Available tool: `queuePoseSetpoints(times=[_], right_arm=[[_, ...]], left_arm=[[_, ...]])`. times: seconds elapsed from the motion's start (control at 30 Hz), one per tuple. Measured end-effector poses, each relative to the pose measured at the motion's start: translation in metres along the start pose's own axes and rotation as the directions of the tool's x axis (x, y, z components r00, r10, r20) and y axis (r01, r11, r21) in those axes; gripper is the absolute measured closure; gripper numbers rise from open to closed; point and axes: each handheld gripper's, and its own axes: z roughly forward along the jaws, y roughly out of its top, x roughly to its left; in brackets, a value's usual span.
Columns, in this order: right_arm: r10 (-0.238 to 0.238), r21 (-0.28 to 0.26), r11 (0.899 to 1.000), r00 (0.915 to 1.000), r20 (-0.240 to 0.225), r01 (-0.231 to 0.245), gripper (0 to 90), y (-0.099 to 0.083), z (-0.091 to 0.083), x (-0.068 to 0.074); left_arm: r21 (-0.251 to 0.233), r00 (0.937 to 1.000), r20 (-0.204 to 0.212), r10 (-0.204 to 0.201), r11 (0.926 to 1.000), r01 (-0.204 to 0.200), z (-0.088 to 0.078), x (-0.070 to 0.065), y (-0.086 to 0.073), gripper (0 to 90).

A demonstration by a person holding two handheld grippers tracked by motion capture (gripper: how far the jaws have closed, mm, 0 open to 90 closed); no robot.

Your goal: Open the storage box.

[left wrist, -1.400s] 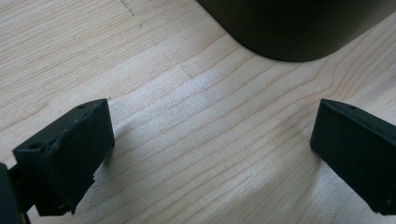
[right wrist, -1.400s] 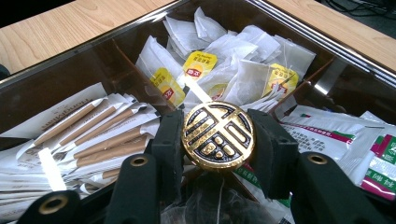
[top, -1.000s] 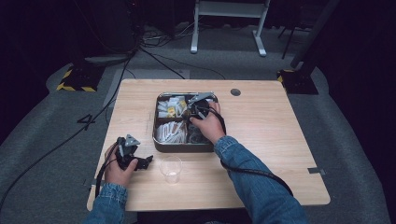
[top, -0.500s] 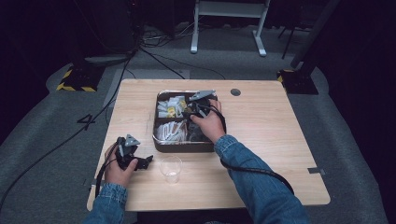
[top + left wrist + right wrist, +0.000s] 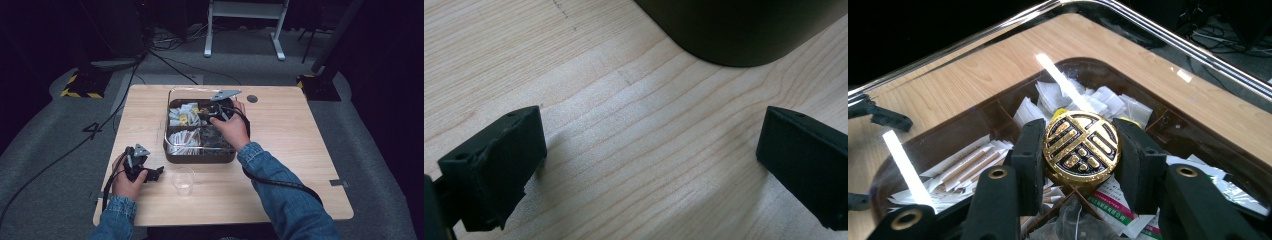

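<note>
A dark brown compartment box (image 5: 200,156) holding white sachets (image 5: 186,139) stands at the table's middle. In the right gripper view its clear lid (image 5: 1168,40) hangs tilted above the box. The lid carries a round gold and black knob (image 5: 1081,147), and my right gripper (image 5: 1081,142) is shut on it, one pad on each side. In the high view the right gripper (image 5: 214,113) is over the box's far half. My left gripper (image 5: 150,172) rests on the table near the box's front left corner (image 5: 734,30). The left gripper (image 5: 649,165) is open over bare wood.
A small clear glass cup (image 5: 183,180) stands on the table in front of the box, between my forearms. The right gripper's cable (image 5: 280,182) loops over the table beside the right sleeve. Cables and stand legs lie on the floor behind the table.
My right hand has risen with the lid knob in its jaws, lifting the clear lid off the box. The left hand has stayed put.
</note>
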Motion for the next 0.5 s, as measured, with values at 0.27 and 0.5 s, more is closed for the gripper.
queuePoseSetpoints(times=[0.27,0.5], right_arm=[[0.007,-0.031,1.000,0.9999,-0.011,-0.007,58.6,0.000,-0.018,-0.003],[0.006,-0.046,0.999,1.0000,-0.005,-0.006,58.6,-0.003,-0.039,-0.010]], left_arm=[[-0.001,1.0000,0.001,-0.001,1.0000,0.001,0.000,0.000,0.000,0.1],[-0.001,1.0000,0.000,-0.001,1.0000,0.001,0.000,0.000,0.000,0.1]])
